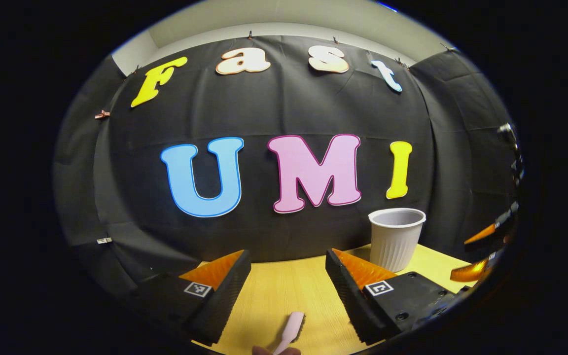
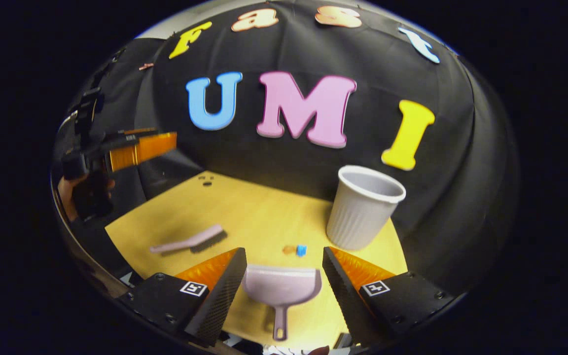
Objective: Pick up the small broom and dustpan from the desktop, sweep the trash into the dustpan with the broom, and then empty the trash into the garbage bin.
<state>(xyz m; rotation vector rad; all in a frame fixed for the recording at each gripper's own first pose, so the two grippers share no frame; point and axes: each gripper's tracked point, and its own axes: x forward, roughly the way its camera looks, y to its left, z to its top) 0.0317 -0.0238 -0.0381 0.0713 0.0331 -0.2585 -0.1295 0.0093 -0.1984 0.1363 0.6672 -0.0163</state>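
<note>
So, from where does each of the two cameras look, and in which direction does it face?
Left gripper view: rides on the left hand-held gripper, raised, facing the booth wall across the desk; its open fingers straddle the broom handle, bin ahead at right.
Right gripper view: rides on the right hand-held gripper, tilted down at the desk; its open fingers flank the dustpan, with trash beyond. The other gripper and its holding hand show at far left.
Shared: desk, broom, bin.

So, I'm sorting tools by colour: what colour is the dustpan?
Pale pink; the dustpan shows best in the right gripper view.
</note>
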